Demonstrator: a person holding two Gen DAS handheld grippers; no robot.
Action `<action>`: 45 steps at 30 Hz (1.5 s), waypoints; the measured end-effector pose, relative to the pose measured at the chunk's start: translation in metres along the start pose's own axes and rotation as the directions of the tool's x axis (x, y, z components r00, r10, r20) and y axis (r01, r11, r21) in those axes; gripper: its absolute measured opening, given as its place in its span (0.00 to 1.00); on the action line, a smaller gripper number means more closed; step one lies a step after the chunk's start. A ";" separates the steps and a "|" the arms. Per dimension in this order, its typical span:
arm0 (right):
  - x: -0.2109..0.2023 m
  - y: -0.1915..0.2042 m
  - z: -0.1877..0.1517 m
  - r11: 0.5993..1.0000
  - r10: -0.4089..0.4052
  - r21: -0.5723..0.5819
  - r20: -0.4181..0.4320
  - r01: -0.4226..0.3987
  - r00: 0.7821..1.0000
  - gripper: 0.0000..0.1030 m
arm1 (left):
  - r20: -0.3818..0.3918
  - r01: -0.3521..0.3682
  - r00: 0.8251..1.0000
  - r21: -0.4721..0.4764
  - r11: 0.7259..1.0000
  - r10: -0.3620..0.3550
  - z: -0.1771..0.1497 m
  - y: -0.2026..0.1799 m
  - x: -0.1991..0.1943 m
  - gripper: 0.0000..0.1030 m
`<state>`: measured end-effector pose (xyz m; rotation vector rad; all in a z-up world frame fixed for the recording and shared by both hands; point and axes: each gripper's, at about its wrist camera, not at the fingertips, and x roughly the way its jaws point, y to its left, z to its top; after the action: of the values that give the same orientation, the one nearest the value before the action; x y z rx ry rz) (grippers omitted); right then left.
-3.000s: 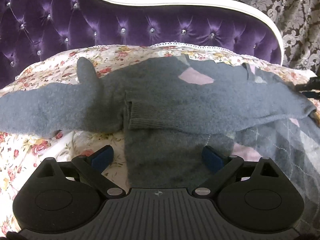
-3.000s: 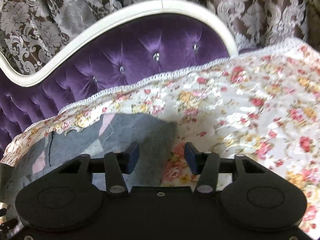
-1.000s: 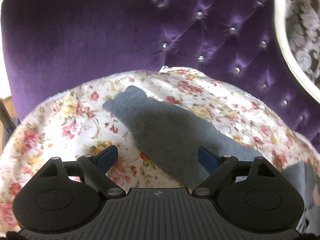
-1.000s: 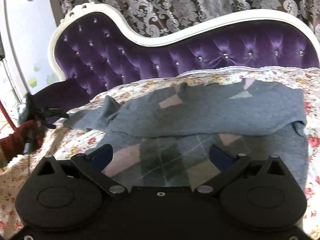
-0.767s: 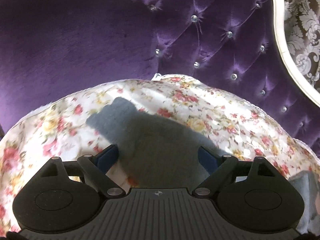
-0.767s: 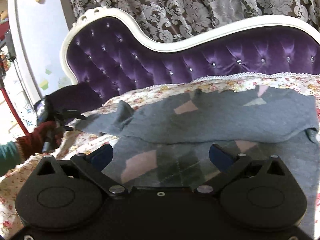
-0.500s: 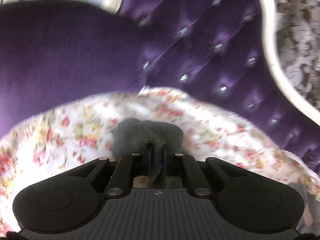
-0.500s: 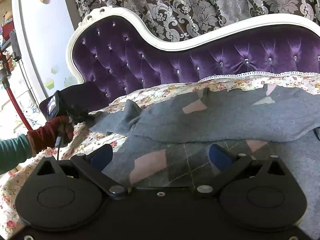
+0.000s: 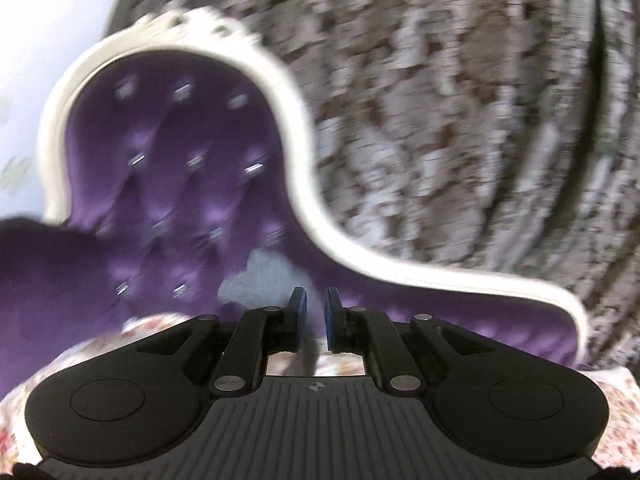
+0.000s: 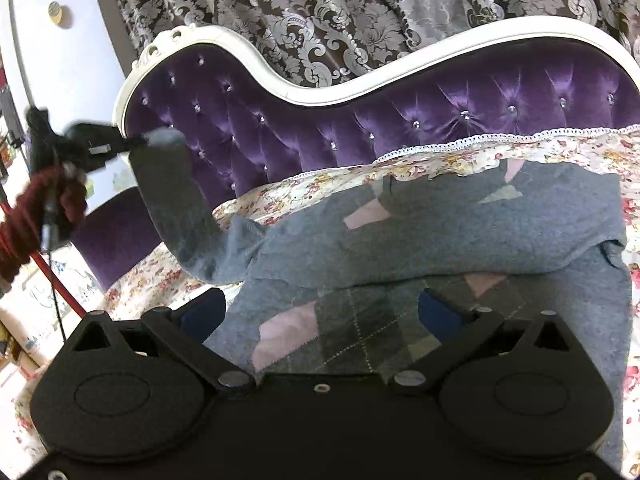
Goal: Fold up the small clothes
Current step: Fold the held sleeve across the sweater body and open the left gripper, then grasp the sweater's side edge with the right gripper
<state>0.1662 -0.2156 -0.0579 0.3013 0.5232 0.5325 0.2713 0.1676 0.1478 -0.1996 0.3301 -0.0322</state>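
A grey sweater (image 10: 460,224) with pink and dark argyle patches lies spread on the floral sheet (image 10: 580,148) of a purple sofa. Its left sleeve (image 10: 176,196) is lifted off the sheet and hangs up to the left. My left gripper (image 9: 313,312) is shut on the sleeve's cuff (image 9: 264,280), which bunches out past the blue pads; in the right wrist view that gripper (image 10: 136,142) appears high at the left, held by a hand in a dark red glove (image 10: 44,204). My right gripper (image 10: 324,312) stands open low over the sweater's hem, nothing between its fingers.
The tufted purple sofa back (image 10: 400,112) with a white frame runs behind the sweater, with patterned curtains (image 10: 360,8) above it. A purple armrest (image 10: 116,232) sits at the left end. A red pole (image 10: 60,288) and clutter stand off the sofa's left side.
My left gripper closed on the sleeve's cuff and rose quickly, lifting the sleeve off the sheet; its view swung up to the sofa back and curtains. The right gripper stayed in place, open.
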 end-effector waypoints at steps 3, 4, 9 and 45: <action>-0.003 -0.004 0.003 0.999 0.004 0.034 0.001 -0.004 1.000 1.00 | -0.001 0.046 0.999 0.052 0.998 -0.046 0.002 -0.038 0.005 0.09; -0.004 -0.005 0.004 0.999 0.004 0.048 0.003 -0.004 1.000 1.00 | -0.007 0.067 0.998 0.058 0.996 -0.066 -0.001 -0.049 0.009 0.09; -0.009 -0.015 0.008 0.995 -0.020 0.093 0.005 0.020 1.000 1.00 | -0.056 0.152 0.987 0.070 0.986 -0.148 -0.026 -0.096 0.023 0.09; 0.137 0.018 0.088 0.997 0.030 -0.072 -0.114 -0.039 0.993 0.76 | -0.369 0.060 0.927 -0.015 0.998 -0.061 -0.191 -0.042 0.013 0.56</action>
<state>0.3072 -0.1375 -0.0317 0.2111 0.6068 0.6034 0.2214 0.0892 -0.0249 -0.2068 0.7010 -0.1319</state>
